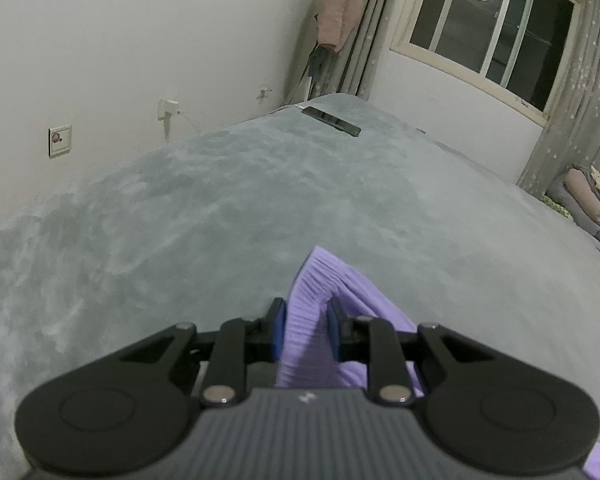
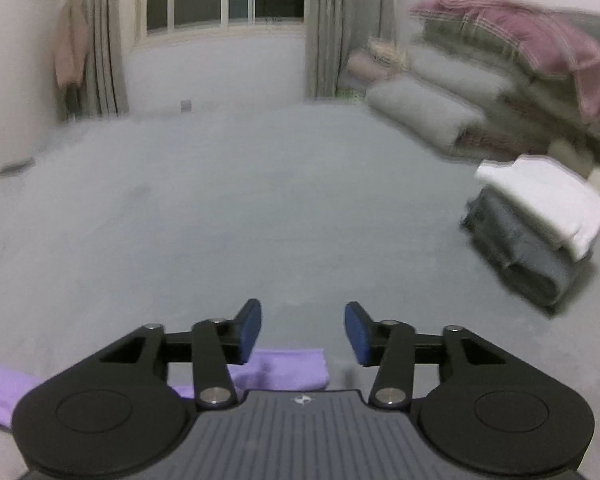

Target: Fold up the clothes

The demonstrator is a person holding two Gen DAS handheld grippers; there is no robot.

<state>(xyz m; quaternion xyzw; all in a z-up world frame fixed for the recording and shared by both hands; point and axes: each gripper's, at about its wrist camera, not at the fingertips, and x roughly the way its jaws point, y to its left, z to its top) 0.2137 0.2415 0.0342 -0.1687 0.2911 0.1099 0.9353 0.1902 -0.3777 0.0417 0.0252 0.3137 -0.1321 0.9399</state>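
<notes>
While the left gripper (image 1: 306,330) pinches a bunched, ribbed fold of the lilac garment (image 1: 320,280) just above the grey bedspread (image 1: 180,208), the right gripper (image 2: 303,332) stands spread with nothing between its pads, a flat lilac edge lying below it

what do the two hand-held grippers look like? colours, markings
Both match. Left hand-held gripper and right hand-held gripper: black linkage arms with silver pivot screws, round black discs at either side, blue pads on the fingertips, a ribbed dark grey body with a small white logo. No cables, hands or sleeves in view.
</notes>
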